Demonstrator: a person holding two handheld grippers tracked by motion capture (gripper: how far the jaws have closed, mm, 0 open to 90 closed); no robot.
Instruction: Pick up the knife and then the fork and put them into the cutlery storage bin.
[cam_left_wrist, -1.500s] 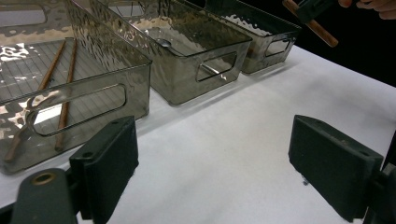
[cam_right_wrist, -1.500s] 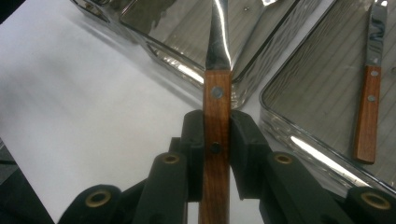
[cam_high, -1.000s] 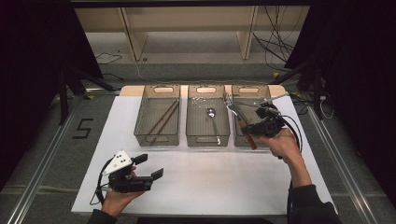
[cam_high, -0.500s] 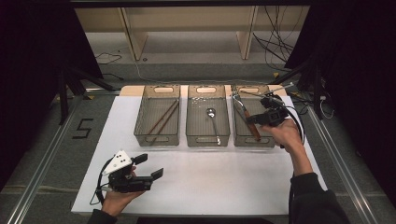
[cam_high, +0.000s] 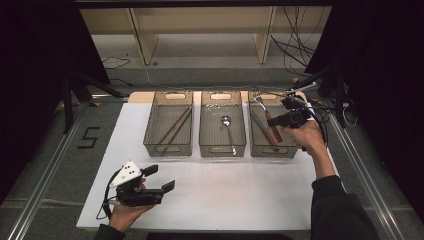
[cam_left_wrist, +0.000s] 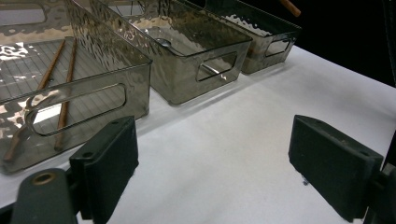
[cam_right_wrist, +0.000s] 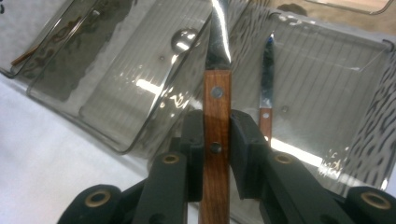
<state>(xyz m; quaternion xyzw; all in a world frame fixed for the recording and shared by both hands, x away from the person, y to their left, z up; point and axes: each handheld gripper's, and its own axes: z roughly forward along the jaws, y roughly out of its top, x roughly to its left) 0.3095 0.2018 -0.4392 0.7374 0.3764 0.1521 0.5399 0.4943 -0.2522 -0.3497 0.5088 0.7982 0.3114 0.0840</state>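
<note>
Gripping a wooden-handled steel fork (cam_right_wrist: 216, 109) by its riveted handle, the right gripper (cam_high: 289, 119) holds it over the right-hand clear ribbed plastic bin (cam_high: 292, 148), tines pointing away toward the far rim. In the right gripper view the jaws are clenched on both flat sides of the handle near the lower rivet, with the steel neck running up beyond them. Below it, on the bin's floor, lies a second wooden-handled utensil (cam_right_wrist: 266, 95), a little to one side of the held fork.

To place it well, I would judge that the fork should come down roughly parallel to the piece already lying there, low enough that the release is short and it does not bounce against the thin walls. Keeping the handle clear of the near rim matters too, and the jaws should only part once the fork rests on the ribbed floor.

Next over, the middle clear bin (cam_high: 222, 145) holds a metal spoon (cam_high: 227, 126), and the left clear bin (cam_high: 167, 148) holds a pair of brown wooden chopsticks (cam_high: 172, 127). All three bins stand side by side on the white-covered counter (cam_high: 240, 195).

Near the front edge the left gripper (cam_high: 162, 179) rests just above the counter, its jaws released and wide apart with nothing between them.
</note>
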